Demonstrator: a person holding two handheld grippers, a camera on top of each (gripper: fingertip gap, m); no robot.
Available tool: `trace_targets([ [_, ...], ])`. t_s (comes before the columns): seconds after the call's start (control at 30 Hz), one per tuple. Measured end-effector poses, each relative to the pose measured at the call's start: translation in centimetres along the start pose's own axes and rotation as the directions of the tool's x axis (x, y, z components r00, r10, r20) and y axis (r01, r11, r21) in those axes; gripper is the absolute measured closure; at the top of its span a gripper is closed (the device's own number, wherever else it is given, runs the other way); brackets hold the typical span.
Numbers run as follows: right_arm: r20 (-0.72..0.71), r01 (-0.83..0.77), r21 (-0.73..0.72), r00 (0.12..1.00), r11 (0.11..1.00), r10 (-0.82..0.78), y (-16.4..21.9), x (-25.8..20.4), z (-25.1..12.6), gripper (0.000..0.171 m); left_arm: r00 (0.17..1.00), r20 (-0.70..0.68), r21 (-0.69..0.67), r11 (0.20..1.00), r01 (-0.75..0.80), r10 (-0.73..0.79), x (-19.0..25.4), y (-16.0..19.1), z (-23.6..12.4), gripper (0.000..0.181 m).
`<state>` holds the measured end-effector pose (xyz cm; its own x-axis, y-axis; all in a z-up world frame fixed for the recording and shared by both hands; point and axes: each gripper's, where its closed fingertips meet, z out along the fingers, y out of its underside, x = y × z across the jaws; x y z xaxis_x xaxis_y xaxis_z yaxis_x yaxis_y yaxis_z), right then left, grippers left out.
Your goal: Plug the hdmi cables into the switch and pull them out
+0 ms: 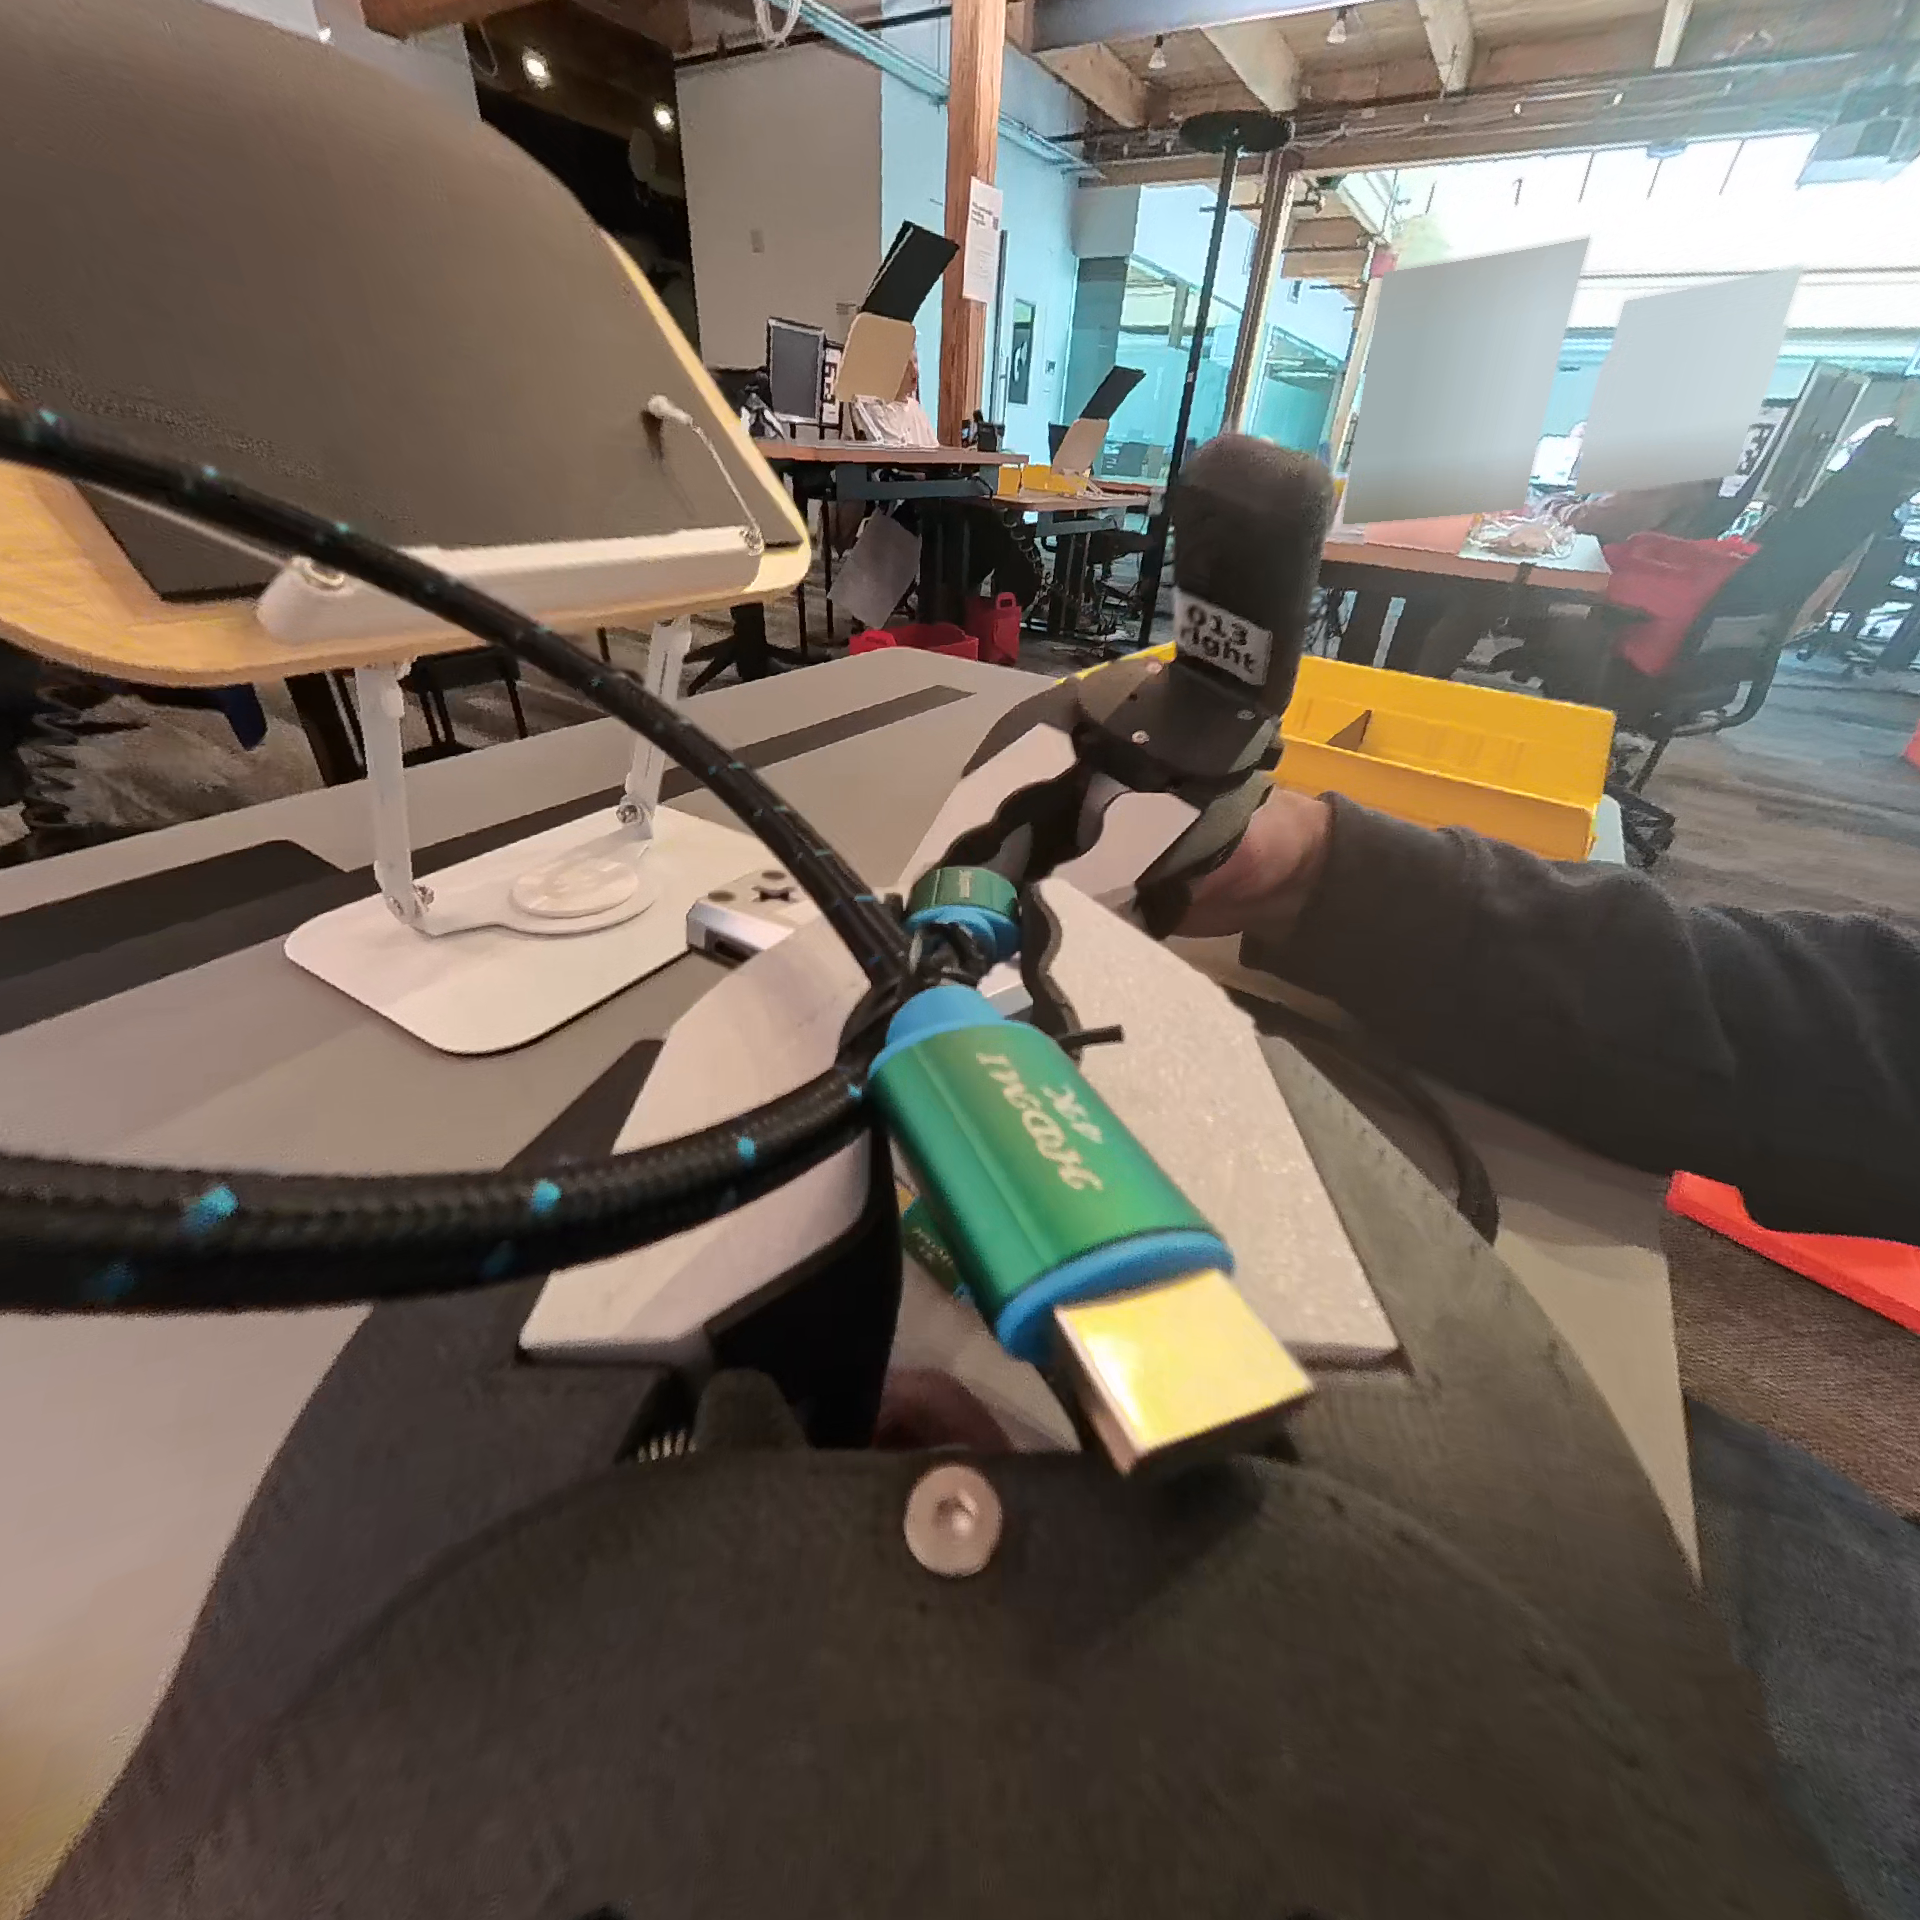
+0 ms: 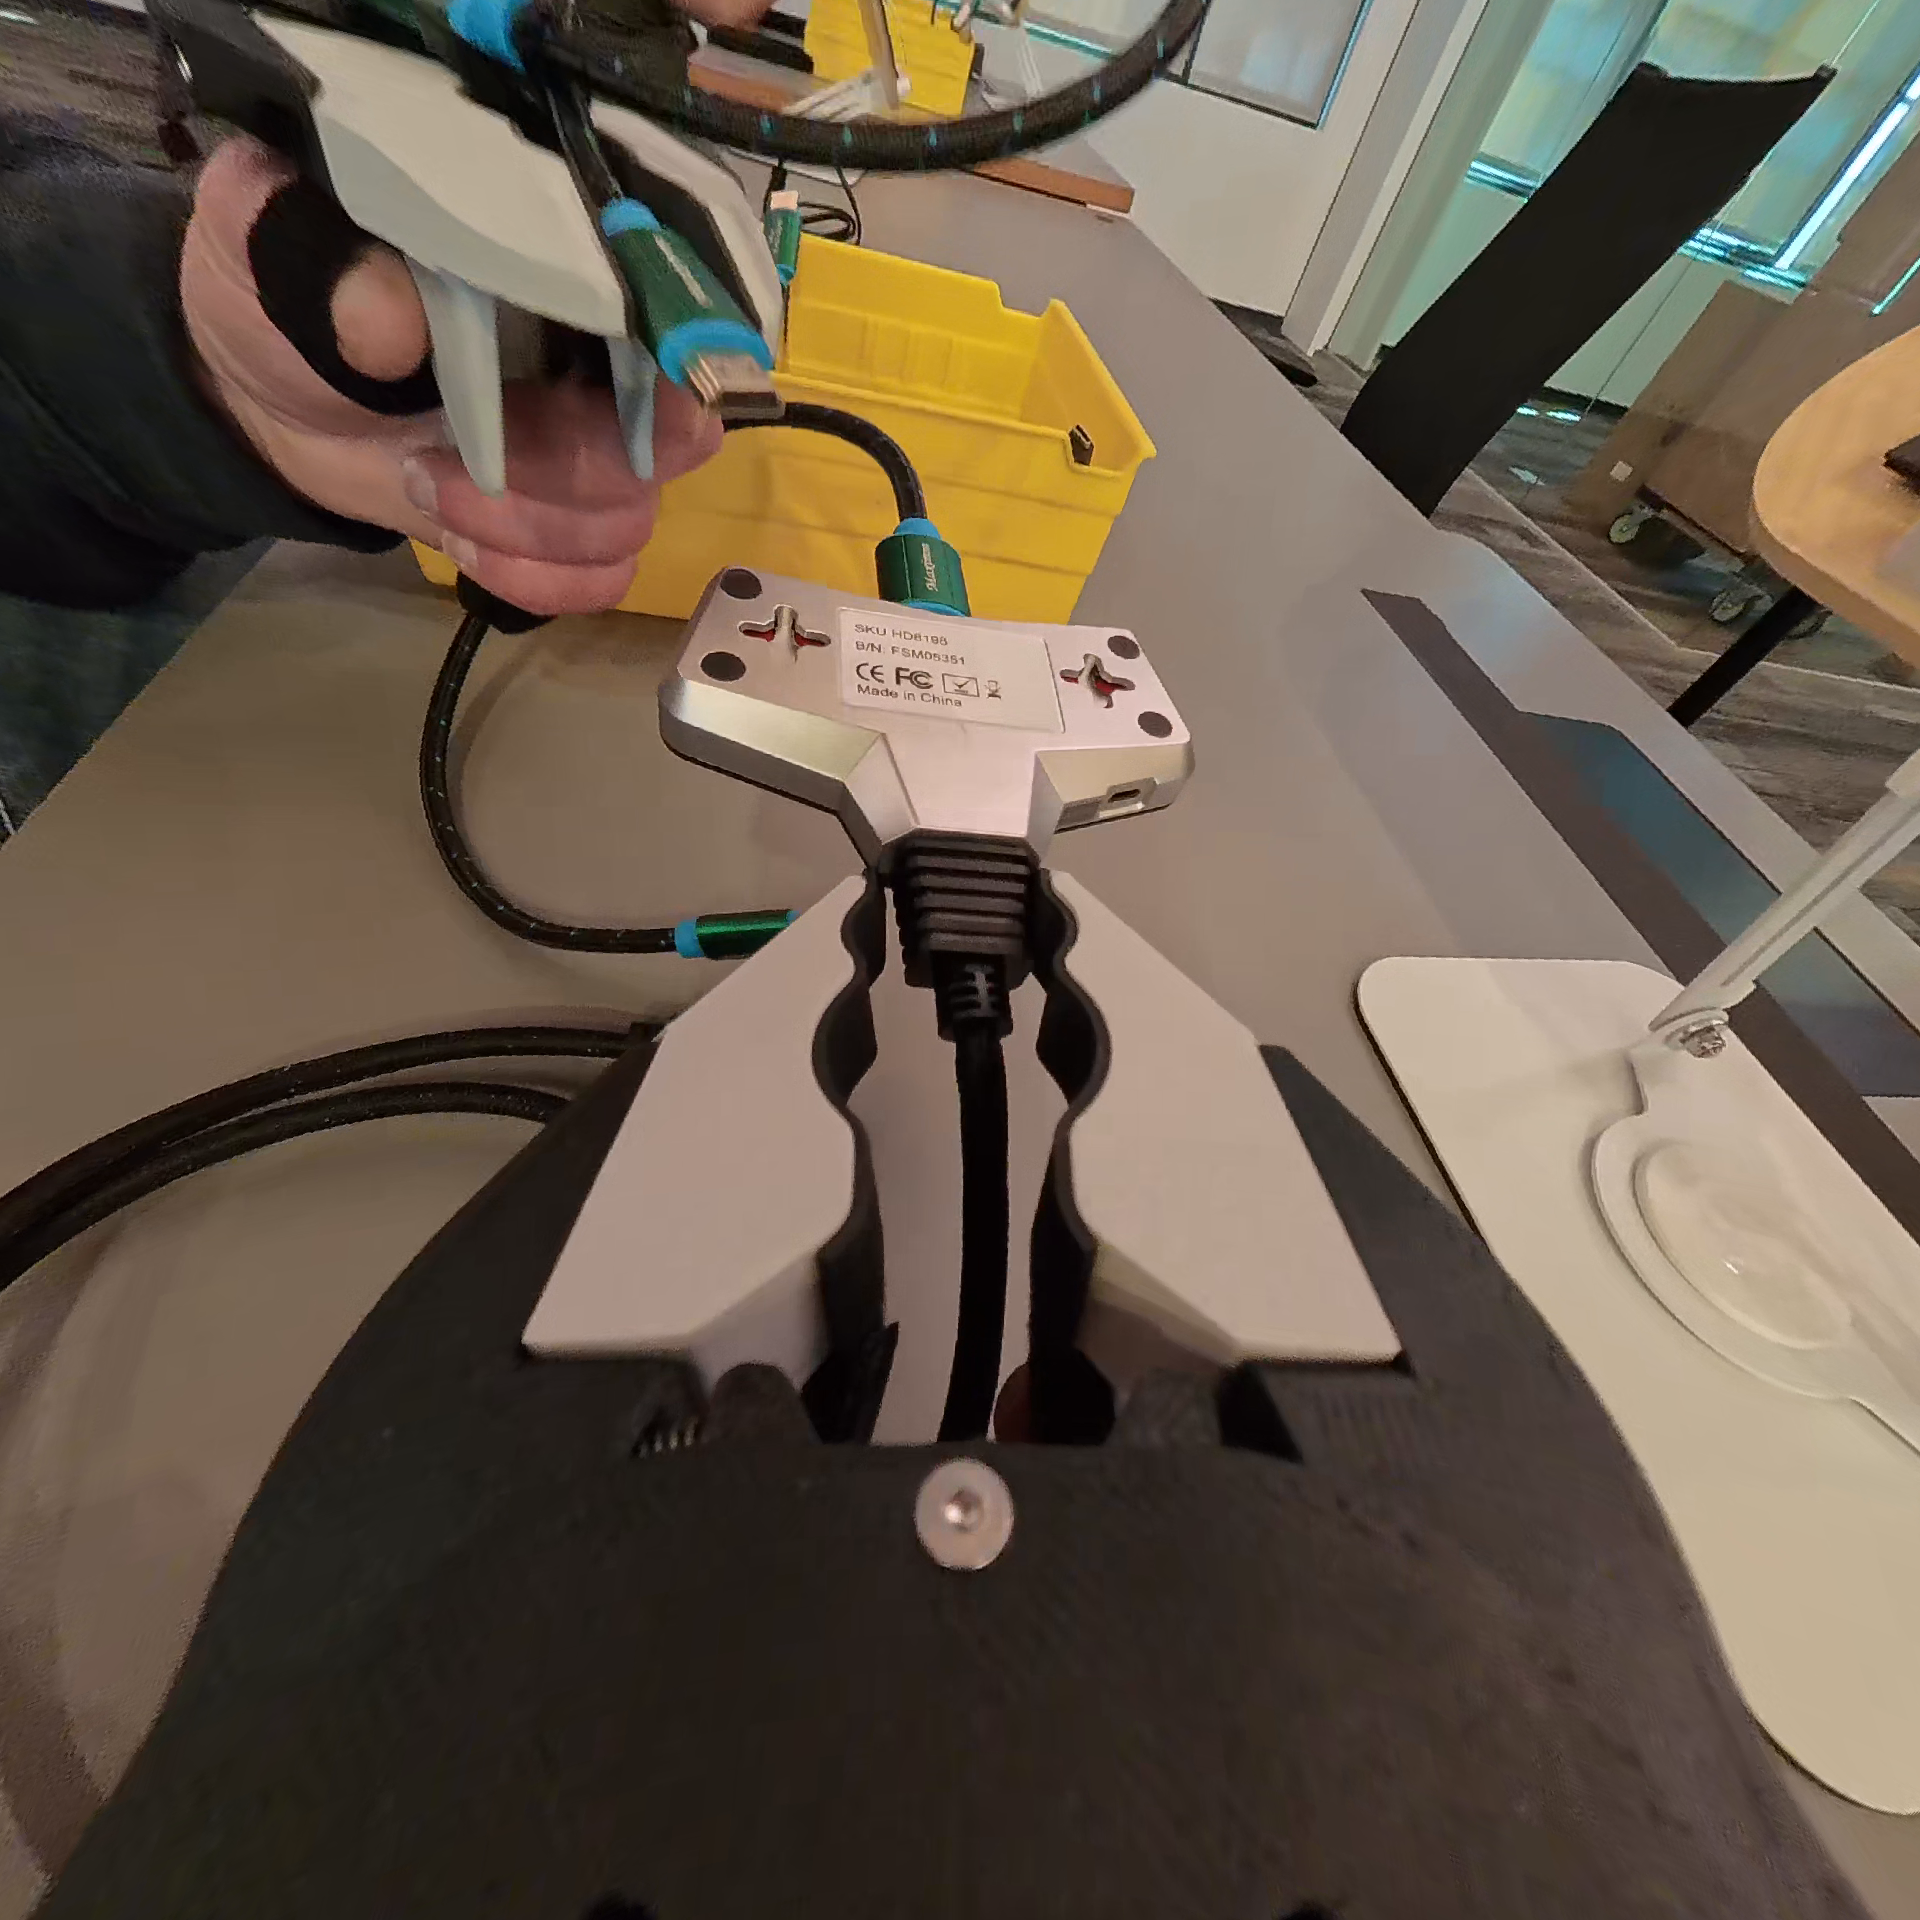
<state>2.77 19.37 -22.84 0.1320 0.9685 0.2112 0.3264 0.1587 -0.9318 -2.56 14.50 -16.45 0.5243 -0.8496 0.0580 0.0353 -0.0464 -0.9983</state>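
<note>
The right gripper (image 2: 961, 935) pinches the ribbed black strain relief of a silver HDMI switch (image 2: 925, 707), which lies label side up on a grey table (image 2: 260, 810); one green HDMI plug (image 2: 920, 571) is seated in the switch's far edge, in front of a yellow bin (image 2: 966, 395). The left gripper (image 2: 681, 301), held above and to the left, is pressed shut on a second green plug (image 1: 1039, 1184) with its gold tip free. A third green plug (image 2: 743, 928) lies on the table beside the right gripper's fingers.
</note>
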Motion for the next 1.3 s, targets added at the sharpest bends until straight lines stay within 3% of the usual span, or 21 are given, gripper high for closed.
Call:
trace_targets([
  [0.33, -0.006, -0.010, -0.019, 1.000, 1.000, 0.010, 0.5, 0.2, 0.1, 0.147, 1.000, 0.018, -0.003, 1.000, 0.019, -0.019, 0.2, 0.0, 0.5, 0.161],
  [0.57, -0.037, -0.050, 0.072, 0.998, 0.996, 0.052, -0.6, 1.4, -1.2, 0.147, 0.996, 0.045, 0.080, 0.993, -0.082, 0.078, 1.2, -6.6, -1.7, 0.161],
  [0.83, -0.035, -0.078, 0.204, 0.996, 0.976, 0.087, -2.7, 2.0, -2.9, 0.147, 0.970, 0.206, 0.122, 0.980, -0.154, 0.127, -1.7, -12.0, -6.6, 0.161],
  [1.1, 0.000, -0.094, 0.352, 0.995, 0.931, 0.101, -5.2, 1.8, -4.9, 0.147, 0.929, 0.369, 0.162, 0.985, -0.052, -0.012, -7.1, -10.5, -9.1, 0.161],
  [1.3, 0.039, -0.086, 0.390, 0.996, 0.917, 0.076, -6.3, 1.0, -5.5, 0.147, 0.945, 0.326, 0.079, 0.997, -0.002, -0.024, -7.4, -7.3, -6.5, 0.161],
])
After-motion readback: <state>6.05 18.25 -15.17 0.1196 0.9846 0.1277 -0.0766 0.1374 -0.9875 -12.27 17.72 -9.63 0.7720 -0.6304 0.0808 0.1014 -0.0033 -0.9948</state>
